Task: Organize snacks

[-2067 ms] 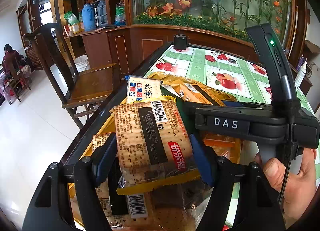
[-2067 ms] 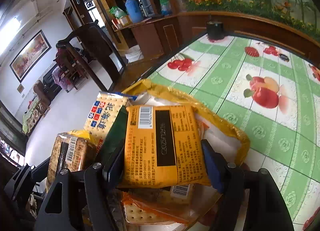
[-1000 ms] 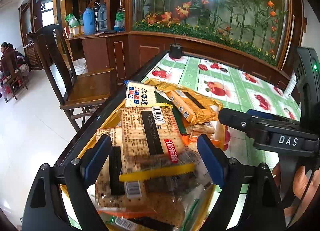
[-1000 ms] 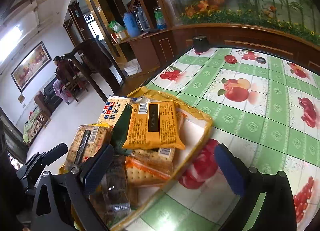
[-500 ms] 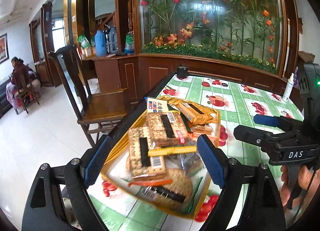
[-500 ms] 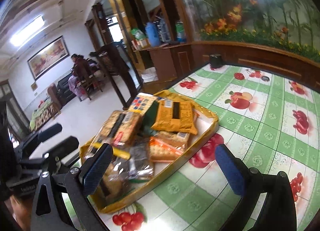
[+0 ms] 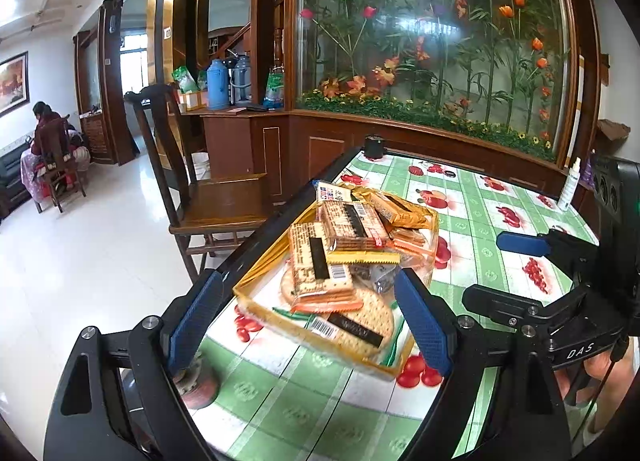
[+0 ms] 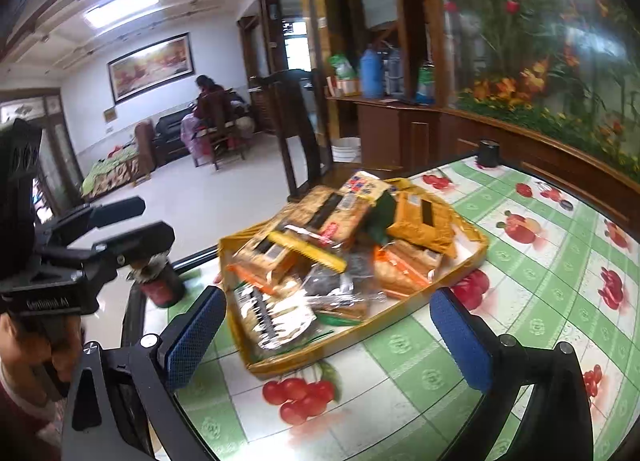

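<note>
Item: snack packets (image 7: 340, 249) heaped in the yellow tray (image 7: 256, 293) near the table's edge, so gathered in one place | Tools: our left gripper (image 7: 308, 317) and right gripper (image 8: 328, 337) both wide open, empty, short of the tray | Judgement: sorting looks finished.

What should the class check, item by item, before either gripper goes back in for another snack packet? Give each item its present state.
1. Left gripper open and holding nothing: ok.
2. Right gripper open and holding nothing: ok.
3. Both grippers clear of the yellow tray, touching no packet: ok.
4. Tray fully on the fruit-print tablecloth: cannot tell; in the left wrist view its long side runs close along the table's dark edge.
5. Packets settled flat: not ok; the cracker packet with the yellow end seal and the orange packet lean across others.
6. Small red jar by the tray's near corner out of the path: not ok.
</note>
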{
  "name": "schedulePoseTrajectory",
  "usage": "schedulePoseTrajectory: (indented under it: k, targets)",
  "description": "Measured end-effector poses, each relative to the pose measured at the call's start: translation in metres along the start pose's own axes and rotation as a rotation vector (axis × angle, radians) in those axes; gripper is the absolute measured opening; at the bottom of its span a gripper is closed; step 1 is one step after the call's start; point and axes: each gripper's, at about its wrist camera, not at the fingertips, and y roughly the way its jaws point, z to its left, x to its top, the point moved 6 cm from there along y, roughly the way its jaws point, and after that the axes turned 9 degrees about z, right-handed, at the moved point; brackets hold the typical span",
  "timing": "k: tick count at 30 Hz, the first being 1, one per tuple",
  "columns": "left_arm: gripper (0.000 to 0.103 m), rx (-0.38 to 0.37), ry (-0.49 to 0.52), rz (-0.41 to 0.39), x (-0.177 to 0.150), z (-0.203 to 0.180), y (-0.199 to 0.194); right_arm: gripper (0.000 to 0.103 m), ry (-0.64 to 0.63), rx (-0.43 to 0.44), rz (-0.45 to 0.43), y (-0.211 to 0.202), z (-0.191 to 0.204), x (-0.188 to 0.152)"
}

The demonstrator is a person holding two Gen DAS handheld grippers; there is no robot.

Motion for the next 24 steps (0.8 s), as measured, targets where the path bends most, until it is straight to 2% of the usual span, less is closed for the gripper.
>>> schedulePoseTrajectory:
  k: [3, 10, 24]
  targets:
    - [0.088, 0.033, 0.022, -0.016, -0.006, -0.001, -0.009, 0.103, -0.027, 0.018, 0.0, 0.0, 0.009, -0.003]
    - [0.088, 0.19, 0.108, -0.083, -0.011, -0.007, -0.026, 0.103, -0.072, 0.01, -0.003, -0.002, 0.019, -0.005]
    - [0.088, 0.128, 0.078, -0.086, -0.009, -0.006, -0.037, 0.103, -0.127, 0.001, 0.004, -0.001, 0.029, -0.002]
